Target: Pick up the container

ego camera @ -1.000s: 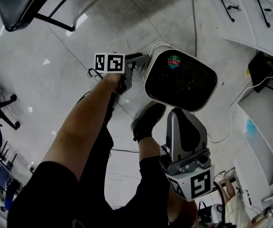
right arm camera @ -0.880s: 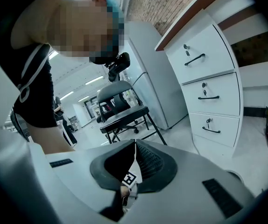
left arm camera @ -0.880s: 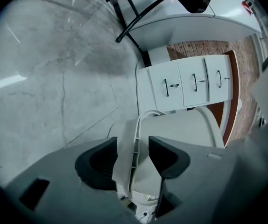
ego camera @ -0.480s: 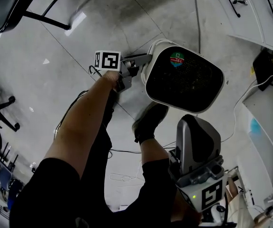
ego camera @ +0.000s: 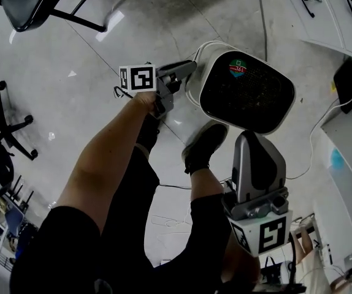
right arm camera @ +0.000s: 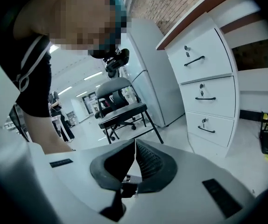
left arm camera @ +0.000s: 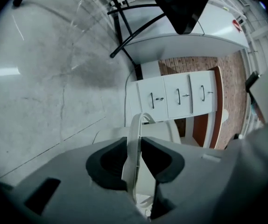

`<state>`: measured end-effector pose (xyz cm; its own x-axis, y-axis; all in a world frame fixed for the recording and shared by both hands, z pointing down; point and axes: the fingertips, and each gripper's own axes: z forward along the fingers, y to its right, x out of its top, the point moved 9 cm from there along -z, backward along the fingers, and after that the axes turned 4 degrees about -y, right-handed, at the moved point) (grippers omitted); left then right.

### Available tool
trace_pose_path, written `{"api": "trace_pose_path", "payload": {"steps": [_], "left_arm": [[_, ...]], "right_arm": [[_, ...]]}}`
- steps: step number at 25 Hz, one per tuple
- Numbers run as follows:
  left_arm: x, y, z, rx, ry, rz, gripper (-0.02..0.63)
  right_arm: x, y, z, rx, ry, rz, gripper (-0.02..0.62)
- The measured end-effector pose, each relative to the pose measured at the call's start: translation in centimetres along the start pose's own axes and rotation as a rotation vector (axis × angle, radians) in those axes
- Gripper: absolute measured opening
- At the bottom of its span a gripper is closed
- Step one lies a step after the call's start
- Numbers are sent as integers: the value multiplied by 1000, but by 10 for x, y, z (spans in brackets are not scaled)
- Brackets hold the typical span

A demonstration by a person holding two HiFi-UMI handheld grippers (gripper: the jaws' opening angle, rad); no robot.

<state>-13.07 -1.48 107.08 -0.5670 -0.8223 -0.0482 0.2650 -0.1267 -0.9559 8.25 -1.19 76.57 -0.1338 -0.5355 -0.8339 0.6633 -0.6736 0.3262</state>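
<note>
The white container (ego camera: 246, 94), by the floor beyond the person's shoe (ego camera: 205, 146), sits straight ahead of the left tool (ego camera: 185, 69), whose jaws have just been closing onto its thin handle (left arm camera: 135, 134); the right tool (right arm camera: 134, 148) is closed and empty.

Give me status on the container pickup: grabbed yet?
Done: the left gripper is at the white container, and its jaws have just been closing onto the thin handle, now pinched between them. In hand: the lift; whether the container is off the floor, I cannot tell. Left: raise it clear. The right gripper is shut and empty.
</note>
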Motion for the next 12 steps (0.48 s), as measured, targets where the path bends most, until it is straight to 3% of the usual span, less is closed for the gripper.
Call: {"api": "trace_pose_path", "payload": {"steps": [5, 12], "left_arm": [[1, 40, -27, -15, 76, -21, 101], [-5, 85, -34, -72, 142, -71, 98]], "right_arm": [[-12, -7, -7, -56, -56, 67, 9], [-31, -14, 3, -59, -158, 52, 9]]}}
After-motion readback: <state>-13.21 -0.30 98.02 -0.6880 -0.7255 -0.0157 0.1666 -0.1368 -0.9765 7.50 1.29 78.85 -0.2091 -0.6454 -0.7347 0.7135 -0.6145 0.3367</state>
